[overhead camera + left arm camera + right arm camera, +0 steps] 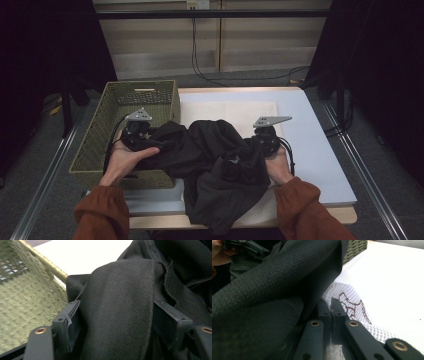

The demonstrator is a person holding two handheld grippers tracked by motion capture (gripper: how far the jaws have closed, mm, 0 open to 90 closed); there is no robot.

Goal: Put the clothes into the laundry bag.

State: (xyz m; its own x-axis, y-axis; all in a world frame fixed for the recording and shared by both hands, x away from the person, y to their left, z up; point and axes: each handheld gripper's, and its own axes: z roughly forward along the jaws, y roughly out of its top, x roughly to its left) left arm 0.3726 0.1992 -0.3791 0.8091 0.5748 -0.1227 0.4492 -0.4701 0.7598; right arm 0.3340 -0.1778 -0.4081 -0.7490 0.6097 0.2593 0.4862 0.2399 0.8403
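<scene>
Black garment [215, 160] lies bunched across table [320, 150], one end over olive basket [100, 135] rim. Left gripper [116, 322] jaws spread around a fold. Right gripper [330, 307] jaws pressed together beside cloth; grip unclear. No legible writing.

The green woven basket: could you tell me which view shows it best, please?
The high view: the whole green woven basket sits at the table's left, with the black garment draped over its near right corner. The left gripper view shows only blurred wall and rim; the right gripper view shows one corner.

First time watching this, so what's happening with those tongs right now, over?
Left tongs open around black garment. Right tongs shut on its edge. Green basket alongside, white mesh cloth beneath.
</scene>
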